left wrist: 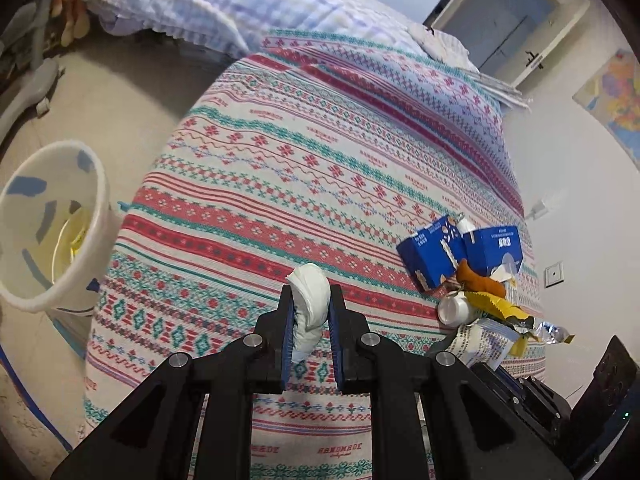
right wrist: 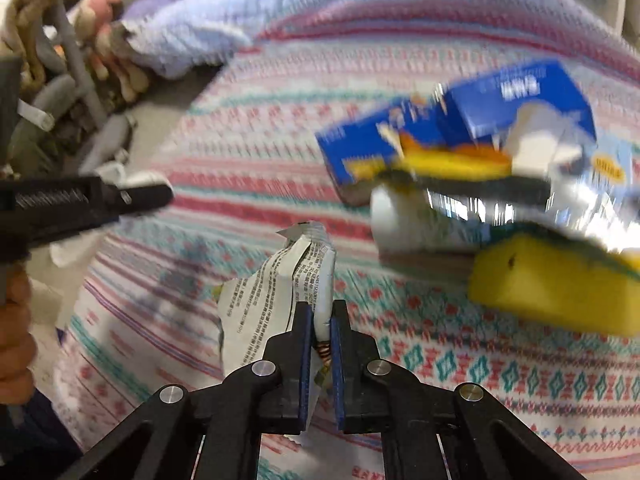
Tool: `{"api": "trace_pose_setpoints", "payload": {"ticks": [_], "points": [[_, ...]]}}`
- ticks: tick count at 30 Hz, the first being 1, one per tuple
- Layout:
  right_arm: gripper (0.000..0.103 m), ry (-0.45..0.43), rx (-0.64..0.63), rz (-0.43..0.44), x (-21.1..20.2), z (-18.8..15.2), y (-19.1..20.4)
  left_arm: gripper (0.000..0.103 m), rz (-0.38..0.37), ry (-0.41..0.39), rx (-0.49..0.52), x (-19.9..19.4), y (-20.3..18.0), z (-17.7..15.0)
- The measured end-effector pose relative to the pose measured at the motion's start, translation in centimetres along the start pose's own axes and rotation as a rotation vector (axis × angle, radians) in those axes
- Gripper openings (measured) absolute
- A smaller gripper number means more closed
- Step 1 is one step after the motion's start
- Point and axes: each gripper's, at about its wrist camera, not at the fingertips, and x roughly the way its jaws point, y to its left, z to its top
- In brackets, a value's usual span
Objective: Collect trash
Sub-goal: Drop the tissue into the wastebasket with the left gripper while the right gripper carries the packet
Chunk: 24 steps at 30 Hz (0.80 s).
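Looking along the left gripper (left wrist: 311, 308) from its own camera, the jaws are pinched on a crumpled white tissue wad (left wrist: 309, 300), which stands upright between the blue pads and pokes out above the tips. It hangs over the striped bedspread (left wrist: 280, 168). The white trash bin (left wrist: 52, 224) sits on the floor just beside the bed's edge, off to the left of this claw and lower, so the coming move is probably a swing leftward past the edge of the bed until the wad is over the bin's mouth. The left hand looks the nearer of the two to the bin. To the right lies the remaining heap: two blue cartons (left wrist: 460, 248) side by side, one small white cup (left wrist: 454, 308) on its side, an orange scrap, yellow wrappers and a clear plastic bottle, too tangled to count further.

From the right wrist camera, blurred, the right gripper (right wrist: 320, 320) is pressed together on one printed paper wrapper (right wrist: 276, 292), whose long axis runs up and away from the tips. The heap lies up and to the right: the two cartons, one yellow sponge (right wrist: 560, 292) nearest, and a crinkled clear plastic piece. The left gripper shows at the left edge, between this claw and the bin's side of the bed.
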Motion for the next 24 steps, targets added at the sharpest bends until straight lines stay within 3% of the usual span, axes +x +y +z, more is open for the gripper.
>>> {"api": "trace_pose_setpoints", "payload": {"ticks": [12, 17, 21, 24], "points": [[0.007, -0.094, -0.044, 0.036, -0.6, 1.3, 2.7, 0.016, -0.019, -0.051, -0.137, -3.4, 6.4, 1.0], [0.007, -0.084, -0.059, 0.064, 0.6, 1.3, 3.9, 0.016, 0.045, -0.143, -0.273, -6.7, 13.3, 2.4], [0.007, -0.096, -0.053, 0.1, 0.8, 1.5, 4.6, 0.017, 0.101, -0.127, -0.423, -7.1, 19.3, 2.7], [0.007, -0.096, -0.028, 0.135, 1.1, 1.9, 5.0, 0.017, 0.083, -0.095, -0.518, -6.4, 22.3, 2.6]]}}
